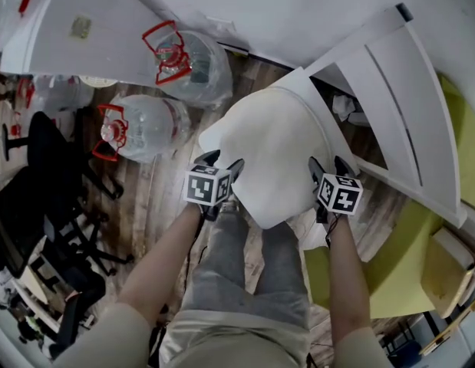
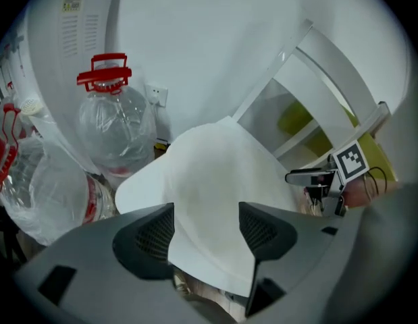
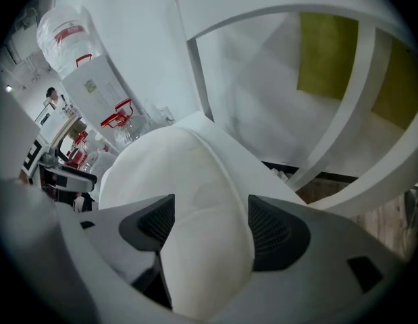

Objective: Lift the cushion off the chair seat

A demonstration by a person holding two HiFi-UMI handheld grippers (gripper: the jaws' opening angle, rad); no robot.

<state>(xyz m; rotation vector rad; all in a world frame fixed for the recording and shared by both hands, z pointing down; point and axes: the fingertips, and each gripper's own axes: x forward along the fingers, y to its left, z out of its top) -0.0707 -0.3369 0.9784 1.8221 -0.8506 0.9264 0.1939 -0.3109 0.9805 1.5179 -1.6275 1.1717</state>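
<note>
A white cushion [image 1: 275, 156] lies on the seat of a white wooden chair [image 1: 406, 90]. My left gripper [image 1: 223, 161] is at the cushion's near left edge, and my right gripper [image 1: 329, 163] at its near right edge. In the left gripper view the cushion [image 2: 215, 174] reaches in between the jaws of the left gripper [image 2: 205, 221], which stand wide apart and do not press on it. The right gripper view shows the same: the cushion's rounded edge [image 3: 188, 174] sits between the spread jaws of the right gripper [image 3: 212, 225]. Both grippers are open.
Two large clear water bottles with red handles [image 1: 187, 64] [image 1: 141, 125] lie on the wood floor left of the chair. A black office chair [image 1: 45, 175] is further left. The chair's slatted backrest [image 2: 330, 66] rises on the right. The person's grey-trousered legs [image 1: 245, 274] are below the seat.
</note>
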